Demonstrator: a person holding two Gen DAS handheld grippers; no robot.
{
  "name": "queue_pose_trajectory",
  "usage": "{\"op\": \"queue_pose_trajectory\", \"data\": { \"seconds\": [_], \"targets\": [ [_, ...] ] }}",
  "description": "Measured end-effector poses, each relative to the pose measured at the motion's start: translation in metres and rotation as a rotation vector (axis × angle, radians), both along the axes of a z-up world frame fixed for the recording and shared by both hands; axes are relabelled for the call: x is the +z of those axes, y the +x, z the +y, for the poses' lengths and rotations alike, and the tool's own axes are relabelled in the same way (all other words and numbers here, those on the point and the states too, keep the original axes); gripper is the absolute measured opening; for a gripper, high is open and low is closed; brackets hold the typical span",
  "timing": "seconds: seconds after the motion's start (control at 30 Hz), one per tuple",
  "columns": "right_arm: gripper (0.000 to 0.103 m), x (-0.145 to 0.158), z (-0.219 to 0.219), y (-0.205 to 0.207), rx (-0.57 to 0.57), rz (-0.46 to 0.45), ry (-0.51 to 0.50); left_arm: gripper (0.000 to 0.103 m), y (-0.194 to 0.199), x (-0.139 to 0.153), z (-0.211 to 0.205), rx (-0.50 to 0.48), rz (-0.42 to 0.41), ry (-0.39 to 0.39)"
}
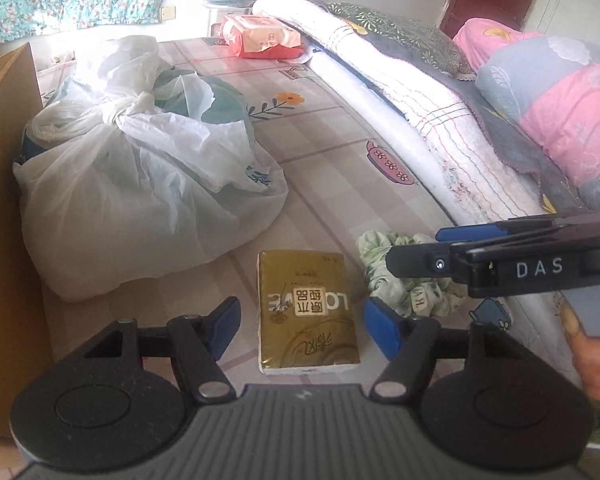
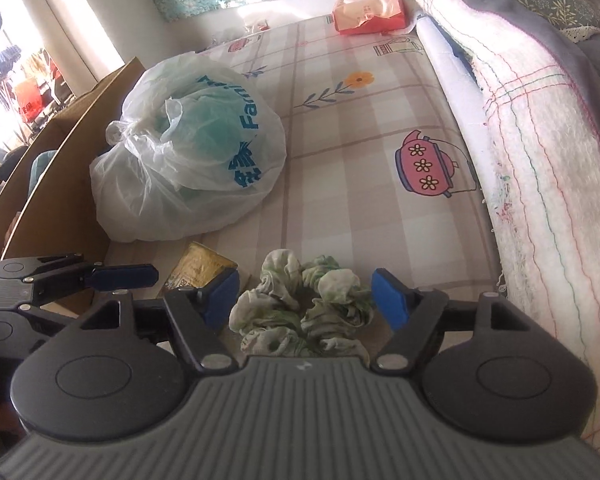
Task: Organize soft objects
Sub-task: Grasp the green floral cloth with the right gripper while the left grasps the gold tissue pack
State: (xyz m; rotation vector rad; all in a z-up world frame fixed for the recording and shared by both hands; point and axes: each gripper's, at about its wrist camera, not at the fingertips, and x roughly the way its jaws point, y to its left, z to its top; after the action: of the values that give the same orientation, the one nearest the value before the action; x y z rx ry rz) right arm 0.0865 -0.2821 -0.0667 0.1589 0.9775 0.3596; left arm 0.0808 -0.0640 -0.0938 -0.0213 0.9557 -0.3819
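Observation:
A gold tissue pack [image 1: 306,320] lies flat on the checked bed sheet [image 1: 320,152]. My left gripper [image 1: 304,330] is open around it, blue pads clear of both sides. A green and white scrunchie [image 2: 300,312] lies just right of the pack. My right gripper [image 2: 305,300] is open astride it, pads close to the fabric without pressing it. In the left wrist view the right gripper [image 1: 414,246] comes in from the right above the scrunchie [image 1: 396,280]. In the right wrist view the pack [image 2: 198,270] shows beside one of the left gripper's fingers [image 2: 124,275].
A knotted white plastic bag [image 1: 140,184] [image 2: 192,160] sits left of the pack against a cardboard box wall [image 1: 4,200]. A red wipes pack [image 1: 264,36] lies at the far end. Rolled quilts [image 1: 420,112] and a pink pillow [image 1: 560,100] line the right. A hand [image 1: 592,360] grips the right tool.

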Motion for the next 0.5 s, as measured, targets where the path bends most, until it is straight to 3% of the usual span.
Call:
{"op": "queue_pose_trajectory", "data": {
  "seconds": [0.3, 0.5],
  "targets": [
    [0.074, -0.007, 0.016, 0.002, 0.02, -0.001, -0.037, 0.056, 0.001, -0.012, 0.001, 0.034, 0.014, -0.004],
    [0.073, -0.012, 0.013, 0.003, 0.005, 0.003, -0.051, 0.056, -0.002, -0.011, 0.004, 0.064, 0.0, 0.002]
  ]
}}
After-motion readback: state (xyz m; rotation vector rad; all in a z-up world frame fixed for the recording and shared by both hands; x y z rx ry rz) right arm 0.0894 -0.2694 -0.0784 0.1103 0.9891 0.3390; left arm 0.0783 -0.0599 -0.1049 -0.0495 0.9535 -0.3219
